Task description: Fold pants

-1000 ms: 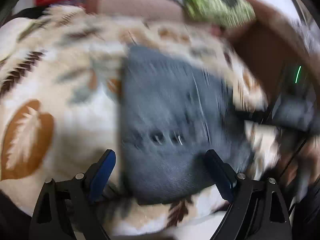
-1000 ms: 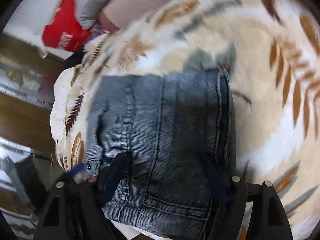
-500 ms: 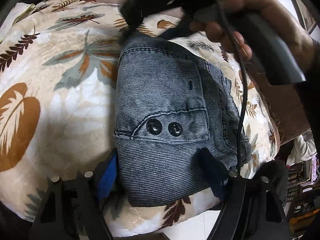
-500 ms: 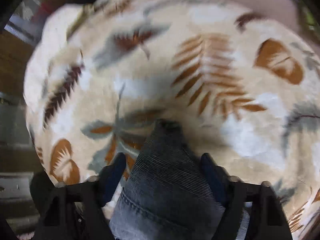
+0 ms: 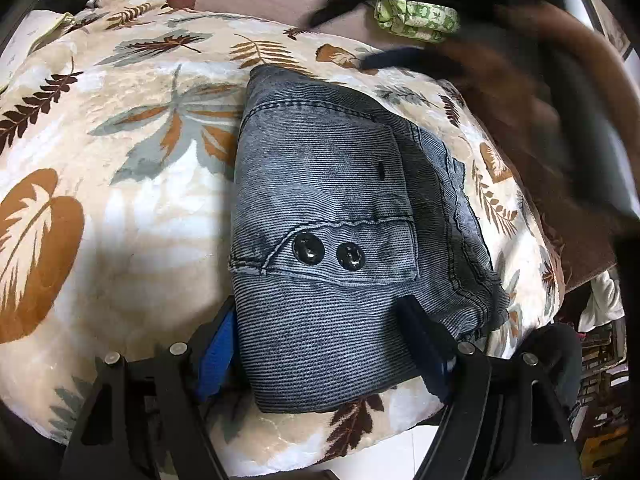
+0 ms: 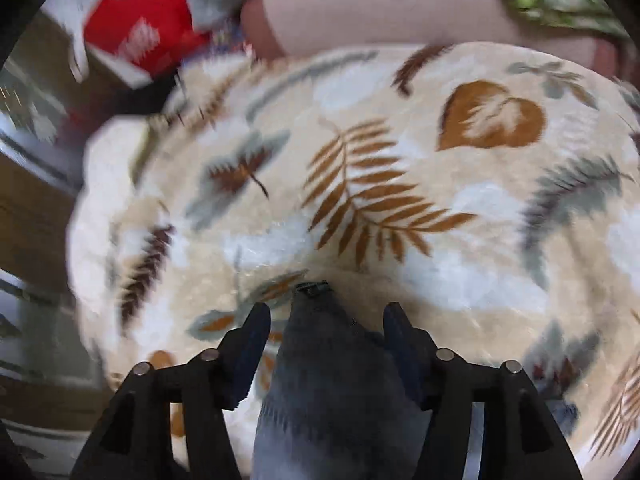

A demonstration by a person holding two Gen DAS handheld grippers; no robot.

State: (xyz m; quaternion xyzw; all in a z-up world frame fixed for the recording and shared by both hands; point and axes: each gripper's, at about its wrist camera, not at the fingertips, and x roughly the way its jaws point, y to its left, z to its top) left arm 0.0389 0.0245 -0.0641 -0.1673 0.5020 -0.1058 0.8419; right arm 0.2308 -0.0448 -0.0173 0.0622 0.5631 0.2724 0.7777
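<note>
The right gripper [image 6: 326, 330] has just been opening: half a second ago its fingers sat close against a raised point of denim, and now they stand apart with a gap showing on each side of that fabric, so the cloth lies between them without being pinched. That reads as a let-go after carrying a layer over, and the fold looks close to finished. The pants [image 5: 340, 248] lie as one compact folded bundle on the leaf-patterned blanket [image 5: 120, 200], slightly right of centre in the left wrist view, running from about twelve o'clock down to six o'clock. The left gripper [image 5: 320, 344] stands wide, straddling the near end of the bundle at six o'clock; one finger is tucked at the left edge and the other rests over the cloth on the right, and whether they press on it I cannot tell for sure, though it looks loose. Compared with half a second ago, the hand and its tool at one o'clock have blurred off toward the upper right, clear of the bundle. Count: one pair of pants, two dark buttons [image 5: 328, 254] side by side on it, one blanket, two grippers.
</note>
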